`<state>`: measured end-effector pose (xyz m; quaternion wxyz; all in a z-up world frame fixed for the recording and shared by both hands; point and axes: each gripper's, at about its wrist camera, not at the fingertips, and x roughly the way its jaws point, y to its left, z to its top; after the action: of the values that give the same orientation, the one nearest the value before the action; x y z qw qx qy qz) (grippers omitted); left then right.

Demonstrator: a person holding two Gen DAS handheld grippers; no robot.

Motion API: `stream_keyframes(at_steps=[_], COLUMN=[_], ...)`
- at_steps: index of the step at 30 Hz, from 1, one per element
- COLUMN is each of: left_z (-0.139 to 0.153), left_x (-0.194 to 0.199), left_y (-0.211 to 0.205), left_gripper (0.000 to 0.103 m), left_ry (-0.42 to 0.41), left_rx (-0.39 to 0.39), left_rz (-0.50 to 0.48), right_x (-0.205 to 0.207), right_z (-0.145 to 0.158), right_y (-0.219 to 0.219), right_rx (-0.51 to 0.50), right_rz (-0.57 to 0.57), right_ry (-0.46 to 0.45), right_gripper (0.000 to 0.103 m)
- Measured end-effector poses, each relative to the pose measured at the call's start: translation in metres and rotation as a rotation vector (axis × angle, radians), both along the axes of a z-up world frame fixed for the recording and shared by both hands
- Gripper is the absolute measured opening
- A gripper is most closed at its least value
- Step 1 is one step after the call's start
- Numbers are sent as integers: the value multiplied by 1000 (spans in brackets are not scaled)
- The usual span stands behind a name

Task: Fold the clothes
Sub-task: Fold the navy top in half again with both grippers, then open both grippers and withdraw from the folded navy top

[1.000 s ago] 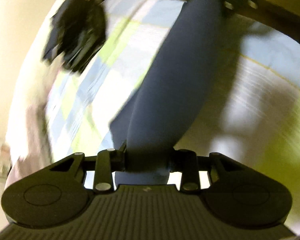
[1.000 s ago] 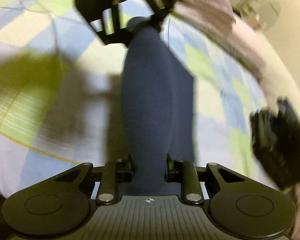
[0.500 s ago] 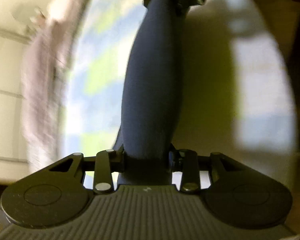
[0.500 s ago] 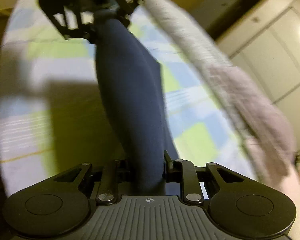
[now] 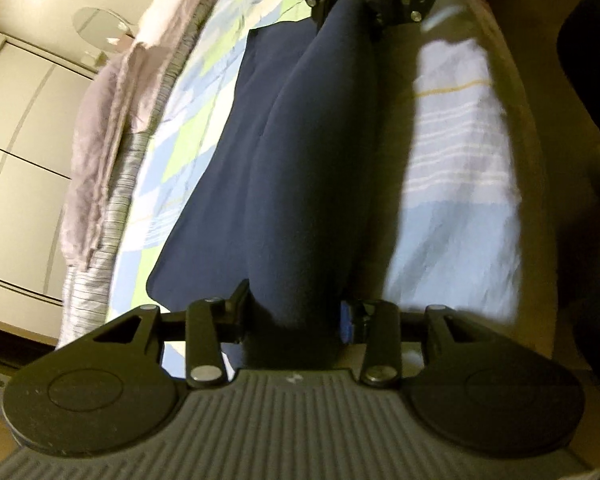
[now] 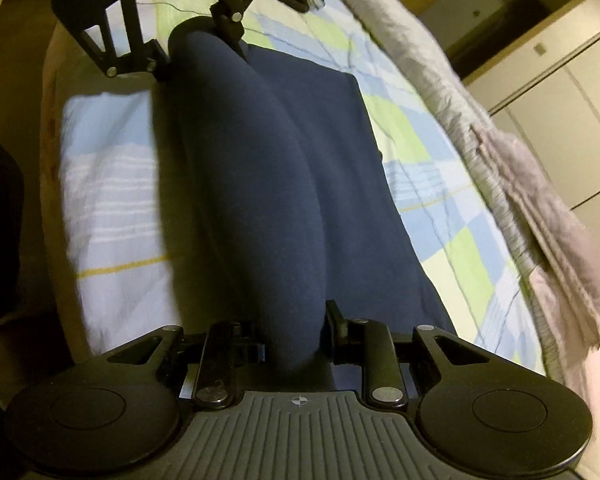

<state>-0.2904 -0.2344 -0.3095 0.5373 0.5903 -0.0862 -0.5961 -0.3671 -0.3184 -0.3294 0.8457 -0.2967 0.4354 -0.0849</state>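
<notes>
Navy cloth filled both of my grips. My left gripper (image 5: 296,312) had one end of the navy garment (image 5: 312,168) bunched between its two fingers, which were clamped on the fabric; they had just been easing a little wider, yet the cloth sat pressed between them and did not hang loose. My right gripper (image 6: 296,340) was closed narrowly on the other end of the same garment (image 6: 252,184), the fabric pinched thick between its pads.

Between my two grips the garment ran as a rounded, rolled fold, stretched from one gripper straight to the other, so each camera saw the opposite gripper at the far end of the roll: the right one at the top of the left view (image 5: 352,4), the left one at the top of the right view (image 6: 196,36). Beside the raised fold, a flat layer of the garment lay spread on the checked bedspread (image 5: 172,152), blue, green and white. On the roll's other side my shadow fell across the spread.

Farther out, a pale grey blanket (image 6: 540,184) lay crumpled along the far edge of the bed. Beyond it stood cream wardrobe doors (image 5: 16,128).
</notes>
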Motion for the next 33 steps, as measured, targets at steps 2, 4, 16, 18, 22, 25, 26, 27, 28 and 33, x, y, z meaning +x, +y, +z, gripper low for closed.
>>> stream_keyframes(at_steps=[2,4,16,18,22,25,26,27,28,33], left_z=[-7,-12,-26,-22,-12,-6,-5,-5,-5,-2], left_x=[-7,-11,-26,-28,-30,-28,-27,-27,-27,-27], left_y=[3,5,9,11,24,33,35,37,40,54], left_gripper=[36,36,40,43,48,52,53,53,53,53], left_ry=[-22,-39,-134,-138,-130,-107,-102,-100,-98,-76], left_rx=[-38,-71,-145,-128,-107,-96,-89,-83,-78,-76], left_rz=[17,30,70,77,108,159,174,187,199,253], right_x=[-5,-12,-10,-11,-20,-29,-33,-36,-38,-42], right_z=[-8,-14,-28,-25,-16,-3,3,8,14,33], right_y=[7,13,40,45,53,59,61,62,63,68], right_rx=[-13,-35,-188,-198,-174,-120,-93,-67,-43,55], right_rz=[-12,-23,-89,-110,-193,-258,-274,-290,-307,-363], right_ry=[-47,-92,-99,-77,-54,-94,-117,-139,-163,-252], right_gripper=[24,24,25,25,25,25,25,25,25,25])
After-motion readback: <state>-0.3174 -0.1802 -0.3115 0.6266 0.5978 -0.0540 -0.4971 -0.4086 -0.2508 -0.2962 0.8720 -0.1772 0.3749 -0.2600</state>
